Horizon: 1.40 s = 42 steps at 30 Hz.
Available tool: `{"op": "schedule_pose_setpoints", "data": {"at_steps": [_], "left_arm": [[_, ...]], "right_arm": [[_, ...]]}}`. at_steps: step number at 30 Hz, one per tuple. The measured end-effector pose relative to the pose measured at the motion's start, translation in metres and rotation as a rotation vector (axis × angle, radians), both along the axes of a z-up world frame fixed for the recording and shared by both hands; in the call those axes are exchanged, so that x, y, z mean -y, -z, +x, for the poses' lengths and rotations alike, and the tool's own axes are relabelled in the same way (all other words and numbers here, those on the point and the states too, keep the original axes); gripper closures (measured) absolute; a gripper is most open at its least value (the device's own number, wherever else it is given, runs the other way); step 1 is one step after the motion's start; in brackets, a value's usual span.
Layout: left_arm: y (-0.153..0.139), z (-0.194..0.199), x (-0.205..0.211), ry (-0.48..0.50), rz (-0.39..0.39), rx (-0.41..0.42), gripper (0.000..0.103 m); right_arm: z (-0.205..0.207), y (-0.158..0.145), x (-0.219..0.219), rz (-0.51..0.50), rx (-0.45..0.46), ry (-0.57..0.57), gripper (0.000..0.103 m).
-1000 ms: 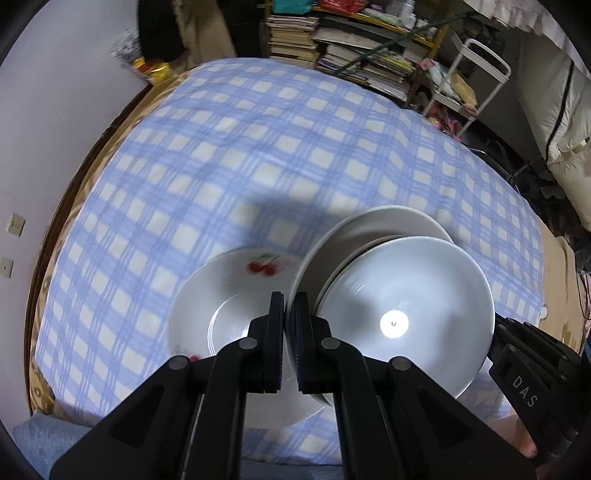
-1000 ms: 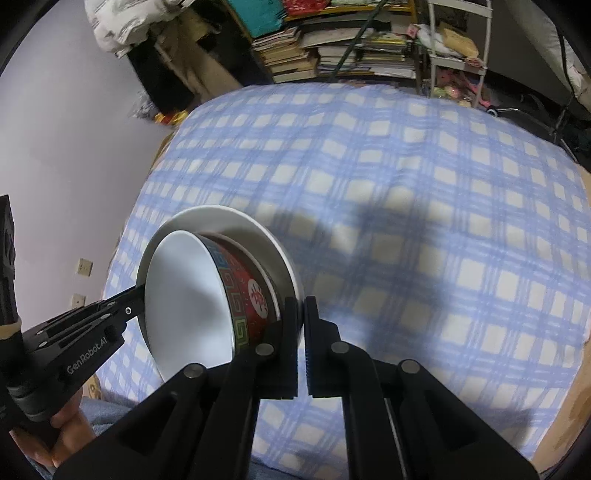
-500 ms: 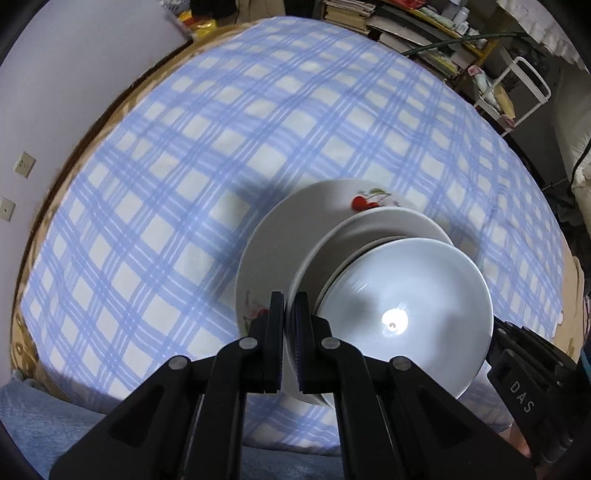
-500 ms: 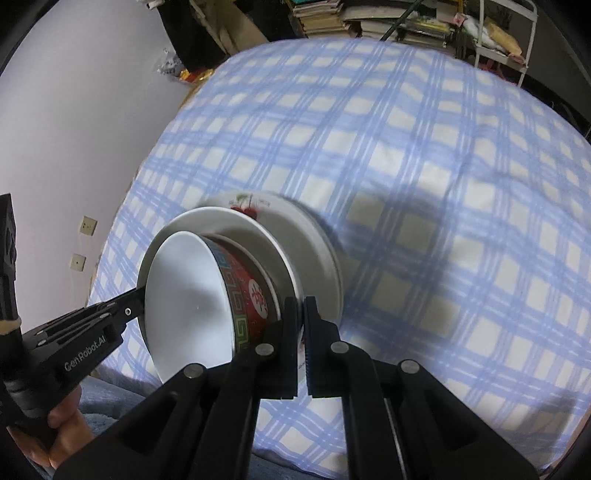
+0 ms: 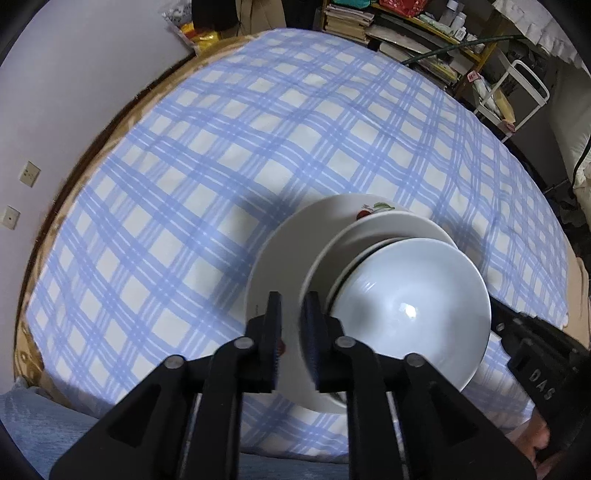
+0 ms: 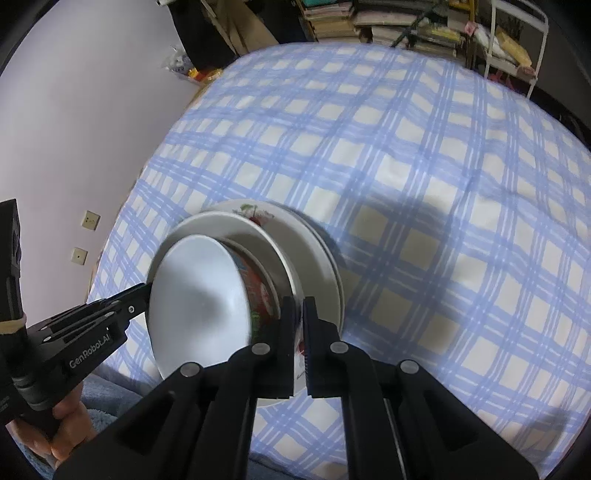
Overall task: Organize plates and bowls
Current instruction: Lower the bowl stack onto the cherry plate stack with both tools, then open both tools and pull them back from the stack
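A large plate with cherry prints lies on the blue checked tablecloth. On it rests a smaller white plate, and in that sits a bowl, white inside and red-patterned outside. My left gripper is at the small plate's left rim. Its jaws are opening, with a gap showing and the rim beside the right finger. My right gripper is shut on the opposite rim of the same plate.
The table's near edge runs just below the plates, and a person's hand holds the left gripper there. A wall with sockets is on the left. Stacked books and a white rack stand beyond the far edge.
Both grippers carried the white plate and bowl across and down onto the cherry plate. The left jaws, shut on the rim before, have parted.
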<state>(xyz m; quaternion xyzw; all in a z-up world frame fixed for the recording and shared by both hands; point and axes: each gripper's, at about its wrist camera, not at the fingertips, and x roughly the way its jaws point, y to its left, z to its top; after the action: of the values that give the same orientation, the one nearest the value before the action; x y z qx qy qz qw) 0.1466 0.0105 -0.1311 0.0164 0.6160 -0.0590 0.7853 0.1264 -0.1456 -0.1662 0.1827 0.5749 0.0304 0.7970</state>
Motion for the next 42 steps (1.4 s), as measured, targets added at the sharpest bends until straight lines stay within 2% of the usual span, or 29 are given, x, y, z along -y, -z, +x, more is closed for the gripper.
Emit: {"op": "schedule_pose_setpoints", "data": {"at_steps": [5,8,9,10,11,13,15,18,20,21,23,28,35,39,42], "left_arm": [[-0.023,-0.013,0.0,0.011,0.066,0.081,0.086],[-0.036,-0.022,0.0,0.039,0.073,0.096,0.085],[-0.043,-0.028,0.002,0.045,0.096,0.127,0.085],[-0.048,-0.033,0.003,0.052,0.113,0.152,0.084],[-0.053,-0.037,0.004,0.057,0.126,0.173,0.079],[-0.063,-0.045,0.003,0.06,0.136,0.21,0.069],[-0.075,-0.056,0.001,0.057,0.138,0.256,0.06],[-0.088,-0.07,0.0,0.048,0.142,0.3,0.046],[-0.098,-0.081,0.0,0.047,0.149,0.343,0.027],[-0.103,-0.088,0.0,0.05,0.151,0.376,0.025],[-0.113,-0.1,0.001,0.054,0.161,0.431,0.019],[-0.13,-0.128,0.002,0.058,0.219,0.574,0.012],[-0.134,-0.157,-0.001,0.054,0.204,0.691,0.011],[-0.133,-0.166,-0.001,0.087,0.141,0.709,0.011],[-0.129,-0.169,0.0,0.079,0.144,0.725,0.011]], "right_arm": [[-0.007,-0.02,0.004,-0.005,0.04,0.001,0.094],[-0.014,-0.036,0.004,-0.032,0.088,0.002,0.093],[-0.015,-0.041,0.004,-0.037,0.102,0.001,0.092],[-0.018,-0.047,0.004,-0.042,0.117,-0.001,0.086],[-0.02,-0.052,0.004,-0.046,0.128,-0.004,0.075],[-0.027,-0.064,0.002,-0.066,0.159,-0.017,0.06],[-0.037,-0.077,0.0,-0.104,0.204,-0.028,0.052],[-0.051,-0.094,0.0,-0.128,0.275,-0.03,0.036],[-0.062,-0.102,0.003,-0.132,0.319,-0.025,0.024],[-0.067,-0.106,0.003,-0.134,0.338,-0.021,0.021],[-0.076,-0.111,0.004,-0.147,0.369,-0.014,0.008],[-0.102,-0.125,0.01,-0.171,0.461,0.025,0.001],[-0.137,-0.14,0.018,-0.222,0.611,0.104,0.0],[-0.145,-0.139,0.014,-0.27,0.658,0.097,0.0],[-0.145,-0.134,0.01,-0.299,0.653,0.083,0.0]]}}
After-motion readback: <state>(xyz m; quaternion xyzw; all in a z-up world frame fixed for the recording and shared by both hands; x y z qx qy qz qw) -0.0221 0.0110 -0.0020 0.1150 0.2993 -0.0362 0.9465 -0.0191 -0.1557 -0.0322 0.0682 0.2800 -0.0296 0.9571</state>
